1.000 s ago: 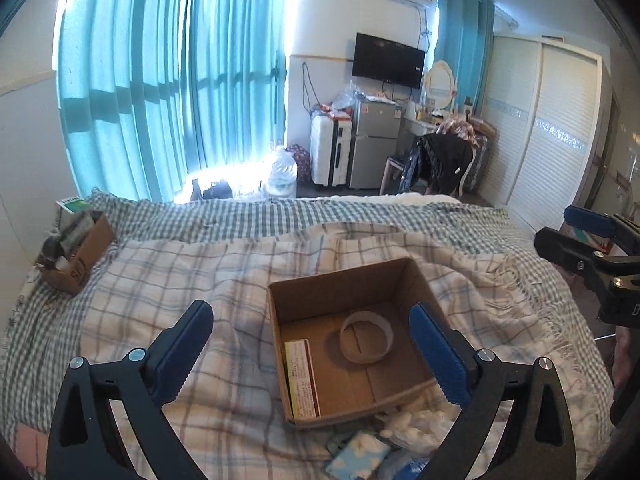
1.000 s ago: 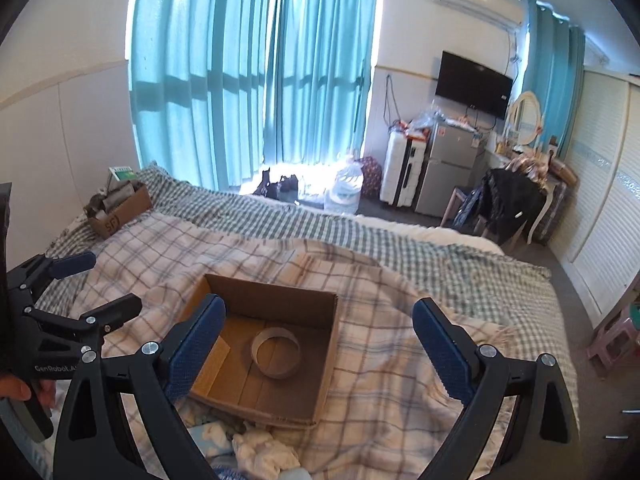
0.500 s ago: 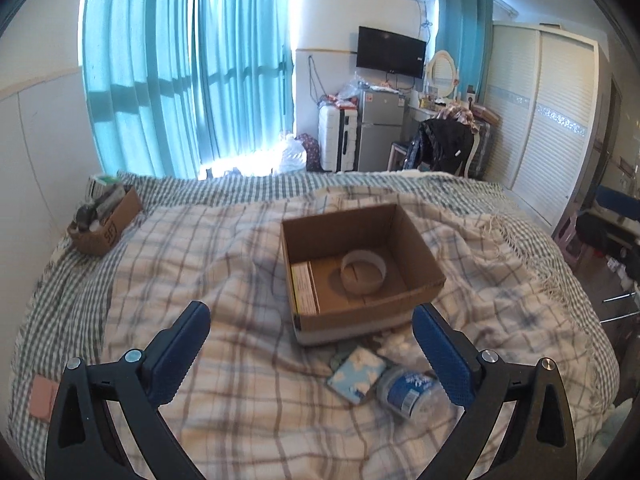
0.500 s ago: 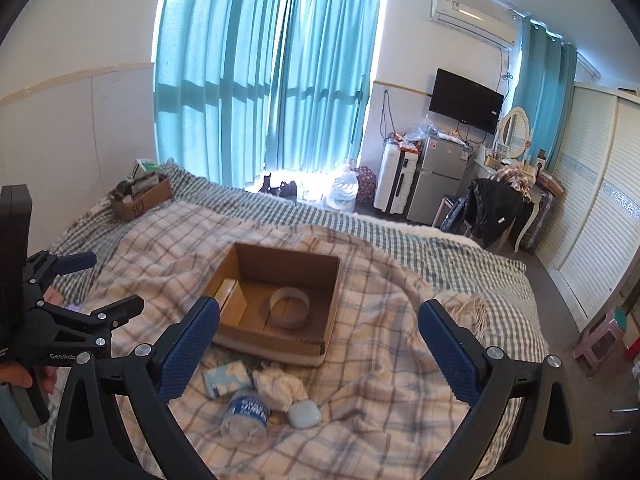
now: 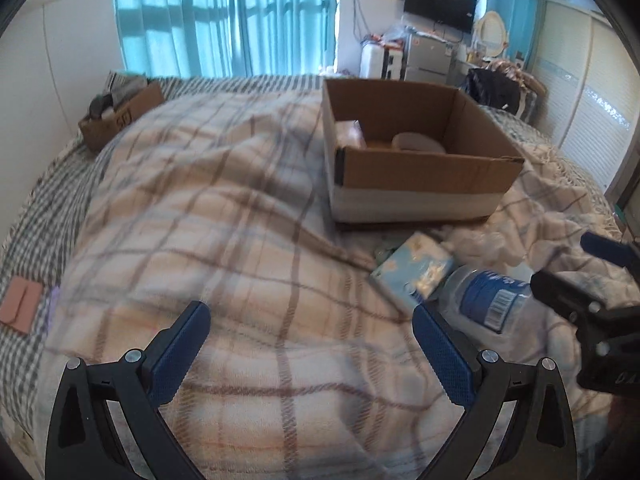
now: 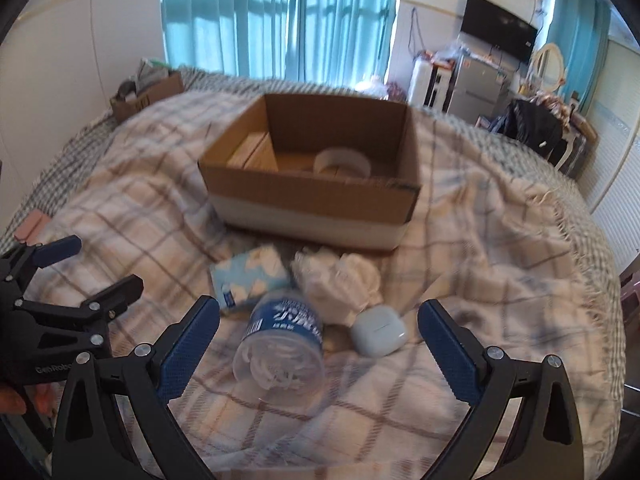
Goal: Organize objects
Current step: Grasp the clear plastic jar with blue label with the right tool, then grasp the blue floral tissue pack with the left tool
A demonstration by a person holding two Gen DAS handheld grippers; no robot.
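An open cardboard box [image 6: 316, 208] [image 5: 420, 176] stands on the plaid blanket. A tape roll [image 6: 342, 162] and a small carton [image 5: 350, 134] lie inside it. In front of the box are a blue tissue pack [image 6: 250, 280] [image 5: 416, 268], a clear bottle with a blue label [image 6: 280, 344] [image 5: 484, 300] on its side, a crumpled white cloth [image 6: 336, 280] and a white earbud case [image 6: 378, 336]. My right gripper [image 6: 319, 312] hangs open just above the bottle and the case, touching neither. Left of these things, my left gripper [image 5: 310, 320] is open over bare blanket.
A smaller cardboard box [image 5: 120, 120] full of odds and ends sits at the bed's far left corner. A pink flat pouch [image 5: 20, 308] lies near the left edge. A fridge [image 6: 476, 88], a TV and a wardrobe stand beyond the bed.
Both grippers have come down and closer to the bed. The box and the things in front of it now look much larger and nearer. Nothing was taken hold of.
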